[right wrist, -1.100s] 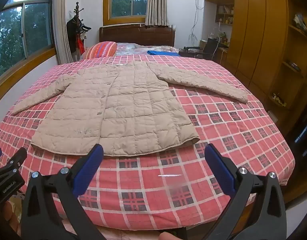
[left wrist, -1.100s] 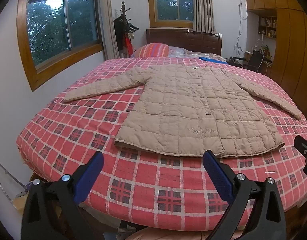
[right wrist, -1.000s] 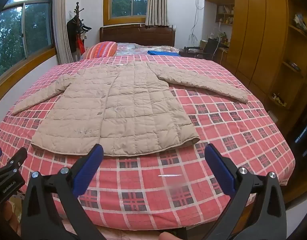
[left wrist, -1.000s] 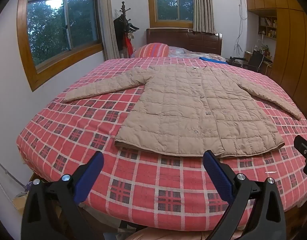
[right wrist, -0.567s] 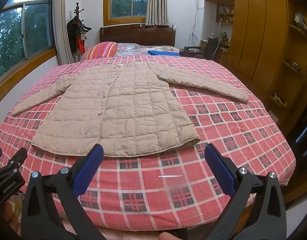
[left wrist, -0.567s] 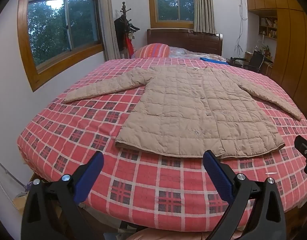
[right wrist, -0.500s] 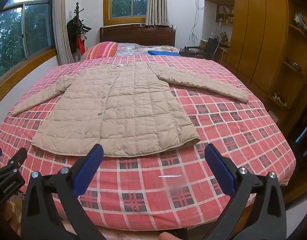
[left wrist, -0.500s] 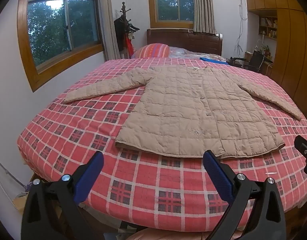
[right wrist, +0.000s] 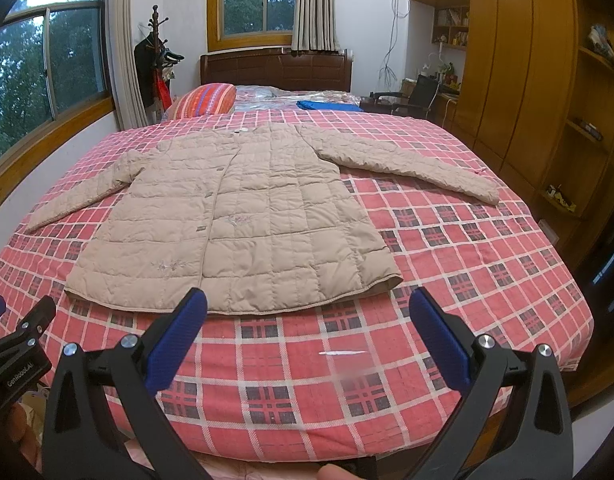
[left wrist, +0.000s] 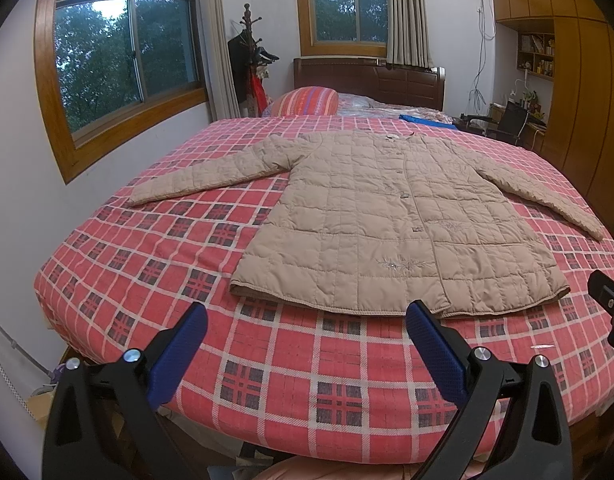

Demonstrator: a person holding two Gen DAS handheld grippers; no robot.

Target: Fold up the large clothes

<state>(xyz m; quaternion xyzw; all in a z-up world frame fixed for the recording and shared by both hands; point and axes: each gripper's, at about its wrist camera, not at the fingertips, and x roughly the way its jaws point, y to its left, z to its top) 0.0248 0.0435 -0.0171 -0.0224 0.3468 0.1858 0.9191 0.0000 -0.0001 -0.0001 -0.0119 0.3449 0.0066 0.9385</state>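
A beige quilted coat (left wrist: pixel 387 224) (right wrist: pixel 235 212) lies flat and face up on the bed, buttoned, both sleeves spread out to the sides, hem toward me. My left gripper (left wrist: pixel 307 320) hovers open above the foot of the bed, short of the hem, nothing between its blue pads. My right gripper (right wrist: pixel 307 308) is likewise open and empty, just short of the hem's right half. Each gripper shows at the edge of the other's view: the right gripper (left wrist: pixel 611 304) and the left gripper (right wrist: pixel 19 340).
The bed (left wrist: pixel 155 264) wears a red plaid cover. A striped pillow (left wrist: pixel 307 100) and a blue cloth (right wrist: pixel 327 105) lie near the dark headboard. A wall with windows runs on the left, wooden wardrobes (right wrist: pixel 519 80) on the right. A coat rack (left wrist: pixel 249 64) stands in the far corner.
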